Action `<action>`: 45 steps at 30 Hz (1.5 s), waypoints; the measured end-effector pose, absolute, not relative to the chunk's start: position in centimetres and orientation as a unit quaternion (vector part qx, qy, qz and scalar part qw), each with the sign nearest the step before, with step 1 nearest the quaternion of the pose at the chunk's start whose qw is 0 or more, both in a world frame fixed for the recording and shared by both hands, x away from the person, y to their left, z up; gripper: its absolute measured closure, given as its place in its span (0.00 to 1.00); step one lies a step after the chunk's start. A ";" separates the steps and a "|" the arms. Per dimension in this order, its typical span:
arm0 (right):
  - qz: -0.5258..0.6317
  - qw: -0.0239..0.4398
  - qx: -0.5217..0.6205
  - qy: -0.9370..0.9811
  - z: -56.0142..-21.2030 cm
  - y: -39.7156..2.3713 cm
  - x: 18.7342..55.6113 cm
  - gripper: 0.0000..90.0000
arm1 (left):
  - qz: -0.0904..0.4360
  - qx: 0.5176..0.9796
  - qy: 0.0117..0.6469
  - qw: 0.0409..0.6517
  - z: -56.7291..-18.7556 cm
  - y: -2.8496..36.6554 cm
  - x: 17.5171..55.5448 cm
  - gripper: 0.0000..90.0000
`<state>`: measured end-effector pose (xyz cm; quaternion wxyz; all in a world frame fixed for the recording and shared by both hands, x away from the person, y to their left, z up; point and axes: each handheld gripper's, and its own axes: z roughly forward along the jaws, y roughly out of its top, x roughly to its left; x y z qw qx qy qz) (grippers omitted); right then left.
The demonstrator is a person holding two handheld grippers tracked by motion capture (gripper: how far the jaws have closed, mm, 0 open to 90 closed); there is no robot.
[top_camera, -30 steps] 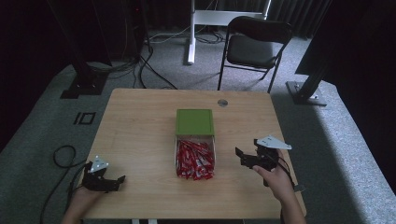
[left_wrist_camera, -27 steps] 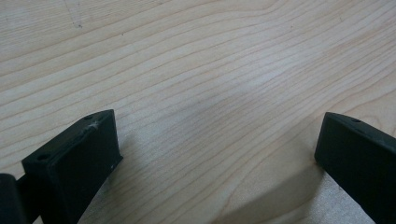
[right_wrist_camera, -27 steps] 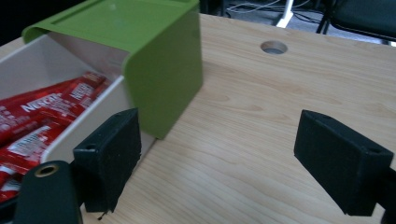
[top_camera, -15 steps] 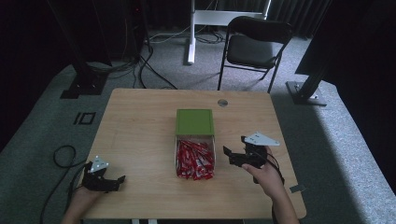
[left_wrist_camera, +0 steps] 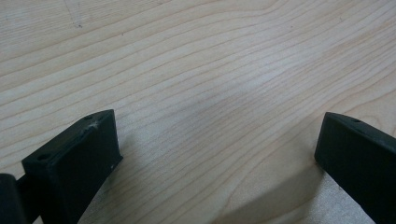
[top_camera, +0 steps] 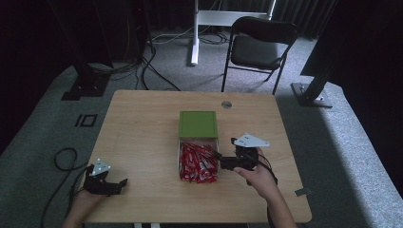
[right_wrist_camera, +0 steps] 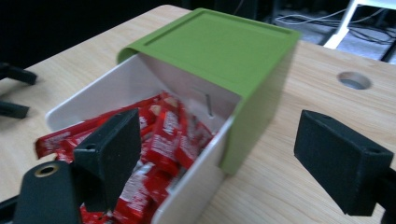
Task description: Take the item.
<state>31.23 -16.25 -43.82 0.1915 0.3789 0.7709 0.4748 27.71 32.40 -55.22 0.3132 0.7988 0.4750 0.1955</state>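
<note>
A green box (top_camera: pixel 197 124) lies mid-table with its white drawer (top_camera: pixel 179 161) pulled out toward me, full of red packets (top_camera: pixel 197 163). My right gripper (top_camera: pixel 220 160) is open at the drawer's right wall, pointing left. In the right gripper view its jaws (right_wrist_camera: pixel 222 140) straddle the drawer's corner where it meets the green cover (right_wrist_camera: pixel 219 46), with the left jaw over the red packets (right_wrist_camera: pixel 163 140) and nothing held. My left gripper (top_camera: pixel 121 183) rests at the table's front left, open, with only bare wood between its jaws (left_wrist_camera: pixel 219 154).
The wooden table (top_camera: pixel 142 123) has a round cable hole (top_camera: pixel 226 104) near its far edge, behind the box. A black folding chair (top_camera: pixel 259 45) stands beyond the table. A cable loops on the floor (top_camera: pixel 62 159) to the left.
My right gripper has moved left, from near the table's right edge up to the drawer's right side. The left gripper has stayed put.
</note>
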 end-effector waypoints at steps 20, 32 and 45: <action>0.467 0.176 0.312 0.808 -44.5 -12.2 31.5 0.23 | 0.196 0.799 0.475 0.313 -55.2 32.4 27.7 0.01; 0.421 0.156 0.276 0.850 -45.5 -10.9 32.5 0.57 | 0.196 0.799 0.475 0.313 -55.2 32.4 27.7 0.01; 0.377 0.161 0.292 0.864 -46.4 -9.5 33.6 0.74 | 0.195 0.799 0.475 0.313 -55.2 32.4 27.7 0.01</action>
